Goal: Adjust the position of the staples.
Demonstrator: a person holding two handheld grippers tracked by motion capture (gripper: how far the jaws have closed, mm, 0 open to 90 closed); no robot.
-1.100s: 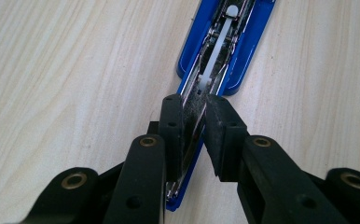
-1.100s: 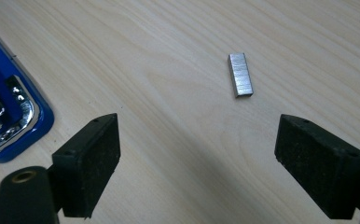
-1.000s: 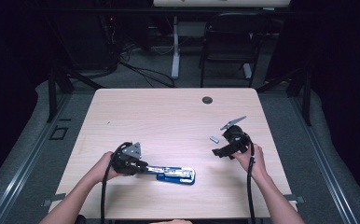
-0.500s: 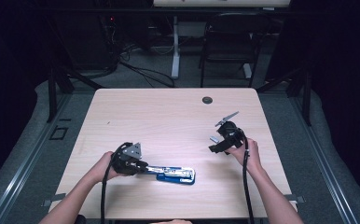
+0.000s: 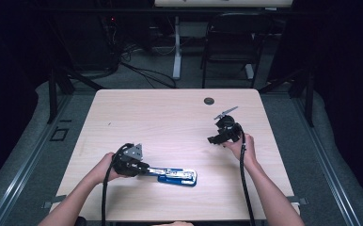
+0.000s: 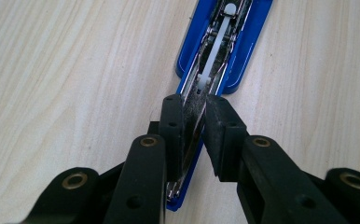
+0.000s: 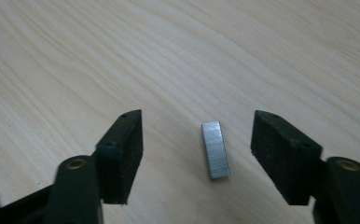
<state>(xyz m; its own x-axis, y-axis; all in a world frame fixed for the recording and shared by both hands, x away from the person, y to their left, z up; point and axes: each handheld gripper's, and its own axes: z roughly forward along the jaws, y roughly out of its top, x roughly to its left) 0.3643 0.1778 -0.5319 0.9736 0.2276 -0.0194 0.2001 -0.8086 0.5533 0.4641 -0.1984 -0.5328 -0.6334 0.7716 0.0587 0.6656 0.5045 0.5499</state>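
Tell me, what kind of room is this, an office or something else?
Probably a lab or recording studio rather than an ordinary office. A lone wooden table stands among dark surroundings, with loose cables on the grey floor behind it and a black chair pushed back. On the table lies an opened blue stapler.

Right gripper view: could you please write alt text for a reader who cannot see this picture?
A small silver block of staples lies flat on a light wooden table, between the two open black jaws of the right claw and nearer to the jaw on the picture's right. Neither jaw touches the block.
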